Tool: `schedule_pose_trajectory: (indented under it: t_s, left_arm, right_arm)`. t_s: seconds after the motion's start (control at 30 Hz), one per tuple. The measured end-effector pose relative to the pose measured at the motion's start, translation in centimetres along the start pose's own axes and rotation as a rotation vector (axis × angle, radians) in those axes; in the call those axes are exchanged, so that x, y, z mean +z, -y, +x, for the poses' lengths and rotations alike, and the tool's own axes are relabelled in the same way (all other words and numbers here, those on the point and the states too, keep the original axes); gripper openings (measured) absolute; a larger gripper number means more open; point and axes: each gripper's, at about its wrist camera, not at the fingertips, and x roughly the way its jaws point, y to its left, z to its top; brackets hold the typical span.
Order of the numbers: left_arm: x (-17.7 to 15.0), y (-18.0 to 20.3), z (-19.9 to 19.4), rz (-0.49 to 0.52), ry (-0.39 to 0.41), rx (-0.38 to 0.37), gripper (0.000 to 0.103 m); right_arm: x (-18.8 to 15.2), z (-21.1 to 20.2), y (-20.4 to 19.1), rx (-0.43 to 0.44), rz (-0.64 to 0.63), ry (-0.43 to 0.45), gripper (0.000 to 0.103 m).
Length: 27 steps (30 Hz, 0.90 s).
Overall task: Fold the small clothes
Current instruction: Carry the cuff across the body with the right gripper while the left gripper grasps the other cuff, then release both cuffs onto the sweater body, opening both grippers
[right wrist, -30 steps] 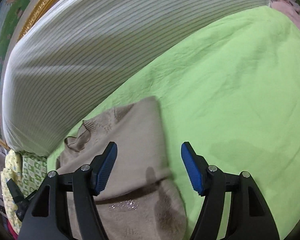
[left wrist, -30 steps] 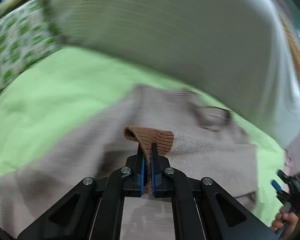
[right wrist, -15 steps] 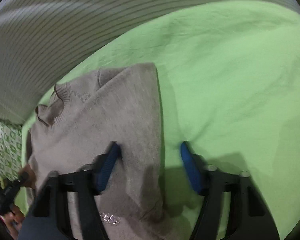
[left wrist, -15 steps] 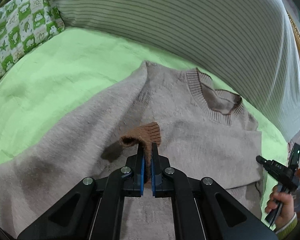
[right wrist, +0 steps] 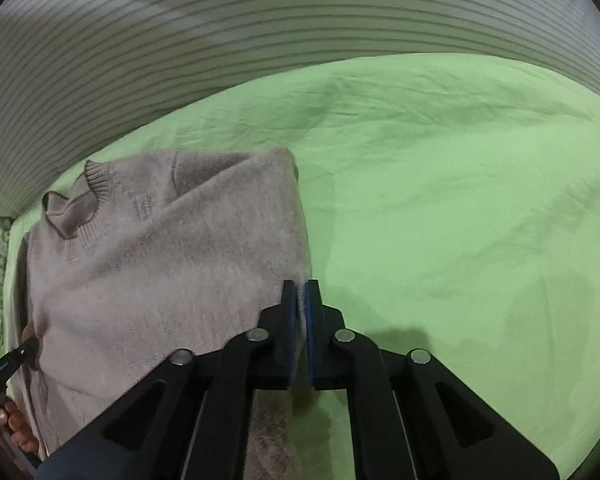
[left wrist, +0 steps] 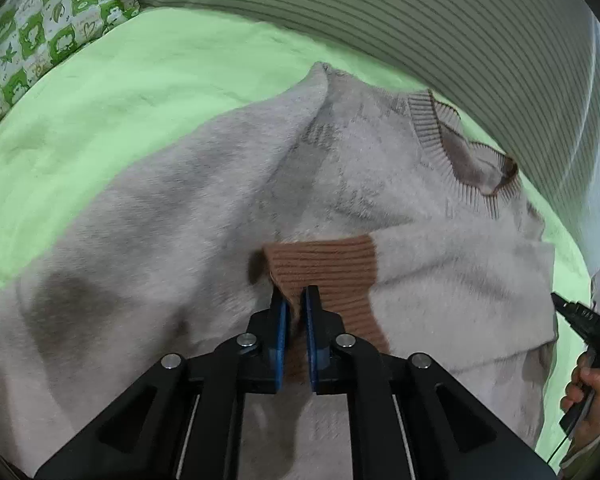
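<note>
On the light-green bedsheet [right wrist: 440, 184], in front of a grey striped cushion [right wrist: 260, 20], lies a beige knit sweater [left wrist: 180, 220], spread front-up with its ribbed round neckline [left wrist: 452, 160] toward the cushion. It looks soft, fuzzy and limp, light enough for a pinch to lift, but it will sag and drape from any single hold and stretch if tugged, so I judge the firmer ribbed trims and folded edges the best places to grip. The left gripper [left wrist: 294, 304] has its 2 blue-padded jaws clamped together on the brown ribbed cuff [left wrist: 324, 268] of a sleeve, which lies across the chest of the sweater just below the neckline; the cuff fans out ahead of the fingertips and a strip of it runs down between the pads. The right gripper [right wrist: 299, 292] has its jaws pressed nearly together at the sweater's right-hand side edge, with pale fuzzy knit showing in the thin slit between them, so it appears to pinch that edge, the body of the garment lying to the left of the jaws and bare sheet to the right. A green-and-white patterned pillow [left wrist: 48, 36] sits at the far left corner, well apart from the sweater. With both holds near mid-garment, slack cloth could bunch as a fold is carried over.
</note>
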Motion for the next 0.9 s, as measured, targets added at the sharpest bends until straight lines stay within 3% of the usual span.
schedule_pose_trajectory:
  t_s: [0.07, 0.13, 0.2, 0.43, 0.47, 0.53, 0.6, 0.73, 0.83, 0.87, 0.9]
  left_arm:
    - [-0.5, -0.4, -1.2, 0.002, -0.002, 0.017, 0.02]
    - [-1.5, -1.0, -2.8, 0.016, -0.002, 0.025, 0.035]
    - [-3.1, -1.8, -4.6, 0.036, 0.0, 0.047, 0.043]
    - [-9.0, -6.4, -9.0, 0.081, -0.038, 0.144, 0.053]
    - [-9.8, -7.2, -9.6, 0.101, -0.04, 0.183, 0.056]
    - [-11.1, -8.1, -10.0, 0.154, -0.041, 0.316, 0.073]
    - [-12.5, -8.9, -10.0, 0.227, -0.05, 0.418, 0.077]
    - [-14.8, -9.4, -8.3, 0.334, -0.135, 0.508, 0.079]
    - [-15.3, -10.1, -8.0, 0.326, -0.131, 0.529, 0.079]
    - [-15.2, -10.4, -8.0, 0.317, -0.137, 0.527, 0.075]
    - [-15.0, -10.7, -8.0, 0.301, -0.146, 0.499, 0.055]
  right_arm:
    - [-0.6, -1.3, -0.2, 0.041, 0.027, 0.02, 0.042]
    - [-1.5, -3.2, -0.7, 0.077, 0.031, 0.069, 0.049]
    - [-2.6, -4.6, -1.6, 0.13, 0.03, 0.088, 0.05]
    - [-7.2, -6.8, -5.0, 0.263, 0.012, 0.048, 0.05]
    - [-7.8, -6.6, -5.5, 0.276, 0.013, 0.037, 0.05]
    - [-9.1, -6.7, -6.5, 0.292, 0.025, 0.017, 0.05]
    - [-10.2, -6.5, -7.2, 0.299, 0.028, -0.007, 0.05]
    - [-11.7, -6.6, -8.3, 0.312, 0.03, -0.037, 0.05]
    - [-12.4, -7.3, -9.0, 0.312, 0.021, -0.041, 0.05]
    - [-12.5, -7.6, -9.1, 0.312, 0.017, -0.037, 0.05]
    - [-12.6, -7.9, -9.2, 0.314, 0.013, -0.033, 0.05]
